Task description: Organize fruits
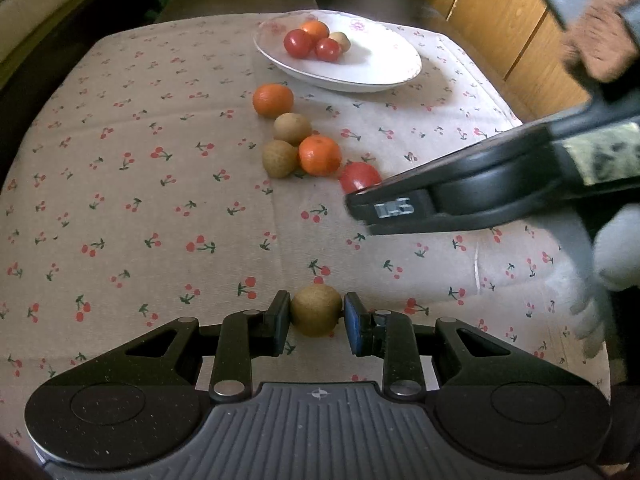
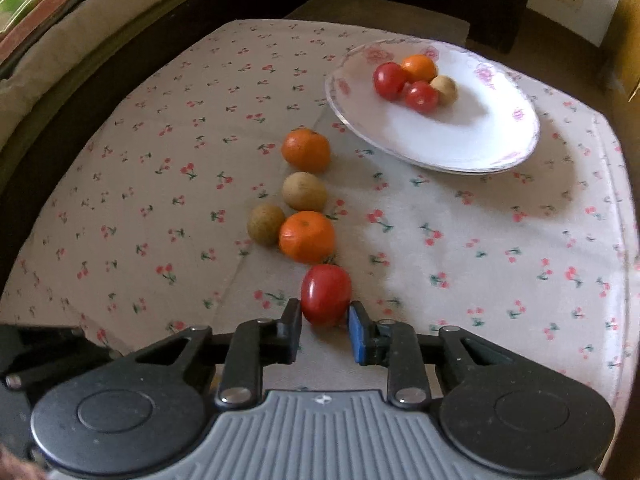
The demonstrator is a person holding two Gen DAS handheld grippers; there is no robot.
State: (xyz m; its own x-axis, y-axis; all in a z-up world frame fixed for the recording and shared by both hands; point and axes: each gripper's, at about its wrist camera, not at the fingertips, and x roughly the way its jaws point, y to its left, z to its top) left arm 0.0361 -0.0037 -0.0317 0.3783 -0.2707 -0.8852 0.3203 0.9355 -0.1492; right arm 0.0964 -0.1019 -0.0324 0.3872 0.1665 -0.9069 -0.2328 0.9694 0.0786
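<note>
A brown fruit [image 1: 316, 316] is clamped between the 2 pads of the left tool [image 1: 316, 322], raised slightly above the cherry-print cloth [image 1: 140, 200] that covers the counter. The dark pad is pressed against its left side; contact on the blue pad's side is harder to judge, though the gap is closed to the fruit's width.

In the right wrist view, a red tomato [image 2: 326, 294] is seated between the fingers of the right tool [image 2: 325, 330], with both pads touching or nearly touching its sides, so the tomato is taken as gripped while it rests on the cloth. In the left wrist view the same tomato [image 1: 360, 176] is partly hidden by the right tool [image 1: 440, 200], which is seen from the side and blurred.

Just beyond the tomato, 4 loose fruits are strung toward the plate: an orange mandarin [image 2: 307, 237], a brown fruit touching its left side [image 2: 266, 225], another brown fruit [image 2: 305, 191], and a second mandarin [image 2: 306, 150] nearest the plate.

The white floral plate [image 2: 460, 140] is placed at the far right of the counter. On it, 2 tomatoes [image 2: 390, 80], 1 mandarin [image 2: 419, 68] and 1 pale brown fruit [image 2: 444, 89] are clustered together.
</note>
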